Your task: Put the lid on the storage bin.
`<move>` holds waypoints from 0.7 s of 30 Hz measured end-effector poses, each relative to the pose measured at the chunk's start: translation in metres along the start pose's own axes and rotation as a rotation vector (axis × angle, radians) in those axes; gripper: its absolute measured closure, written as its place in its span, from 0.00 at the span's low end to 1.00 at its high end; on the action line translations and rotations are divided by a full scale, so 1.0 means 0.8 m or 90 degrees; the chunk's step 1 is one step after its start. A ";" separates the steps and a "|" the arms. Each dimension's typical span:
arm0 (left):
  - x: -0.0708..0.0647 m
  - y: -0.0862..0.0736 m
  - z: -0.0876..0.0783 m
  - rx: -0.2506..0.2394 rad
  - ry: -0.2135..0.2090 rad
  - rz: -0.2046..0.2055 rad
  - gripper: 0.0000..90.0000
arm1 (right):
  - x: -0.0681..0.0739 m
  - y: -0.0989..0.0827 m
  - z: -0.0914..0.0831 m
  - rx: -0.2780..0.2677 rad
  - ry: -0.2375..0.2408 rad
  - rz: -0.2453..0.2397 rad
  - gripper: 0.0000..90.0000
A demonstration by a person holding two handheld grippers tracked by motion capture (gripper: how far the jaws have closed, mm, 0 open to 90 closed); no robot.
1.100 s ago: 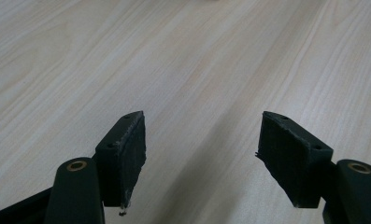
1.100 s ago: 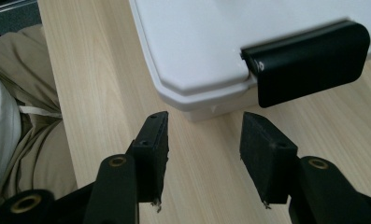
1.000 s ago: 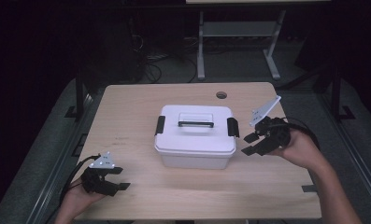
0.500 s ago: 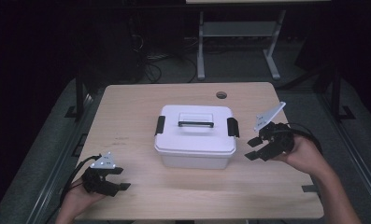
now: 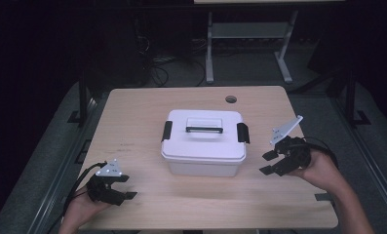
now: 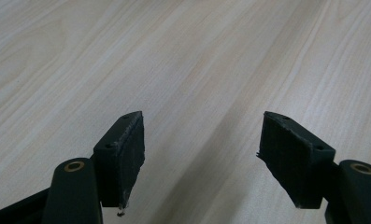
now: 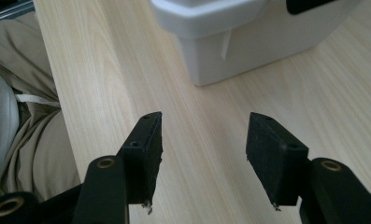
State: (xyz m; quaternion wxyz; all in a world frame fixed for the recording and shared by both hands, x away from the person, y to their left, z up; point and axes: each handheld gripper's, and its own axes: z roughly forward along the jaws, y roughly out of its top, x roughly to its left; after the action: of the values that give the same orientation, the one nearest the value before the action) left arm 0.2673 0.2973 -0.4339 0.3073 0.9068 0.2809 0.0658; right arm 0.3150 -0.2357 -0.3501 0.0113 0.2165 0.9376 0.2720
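We see the white lidded box [image 5: 203,144] at the middle of the desk [image 5: 132,122], its lid on, a black latch at its 3 and its 9 o'clock and a handle lying flat on top. At the box's 3 o'clock, just beside it but not touching, the right tongs [image 5: 268,163] hang over the bare wood; their jaws have just been opening and stand released with nothing between them. The right gripper view adds the box's lower corner [image 7: 248,42] ahead at 12 o'clock and the person's trousers [image 7: 29,140] past the desk edge at 9. The left tongs [image 5: 125,187] sit well apart at the box's 7 o'clock, released and empty; the left gripper view shows plain wood grain [image 6: 197,70] between them. A round cable hole [image 5: 231,99] lies at the box's 1 o'clock.
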 end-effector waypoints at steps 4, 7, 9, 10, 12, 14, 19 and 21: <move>0.000 0.000 0.001 0.003 -0.001 -0.001 0.34 | -0.001 -0.008 0.000 -0.002 0.001 0.007 0.50; 0.000 0.000 0.002 0.002 -0.002 -0.001 0.34 | -0.001 -0.012 -0.001 -0.004 0.000 0.011 0.50; -0.001 0.000 0.002 0.003 -0.003 -0.001 0.34 | 0.000 -0.016 -0.001 -0.006 0.000 0.014 0.50; 0.000 0.000 0.002 0.003 -0.002 0.001 0.34 | 0.000 -0.017 0.000 -0.008 -0.001 0.012 0.50; 0.000 0.000 0.002 0.002 -0.002 0.001 0.34 | 0.000 -0.021 0.000 -0.008 0.000 0.017 0.50; -0.001 0.000 0.002 0.002 -0.003 -0.001 0.34 | 0.001 -0.025 0.002 -0.012 0.000 0.018 0.50; -0.001 0.000 0.003 0.002 -0.003 -0.002 0.34 | 0.001 -0.036 0.004 -0.014 0.001 0.029 0.50; -0.001 0.001 0.003 0.006 -0.002 0.001 0.34 | 0.001 -0.039 0.005 -0.015 0.002 0.030 0.50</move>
State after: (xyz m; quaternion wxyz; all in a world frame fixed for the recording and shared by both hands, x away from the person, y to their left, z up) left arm 0.2677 0.2956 -0.4354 0.3039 0.9084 0.2803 0.0629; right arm 0.3024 -0.2575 -0.3696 0.0061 0.2384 0.9289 0.2832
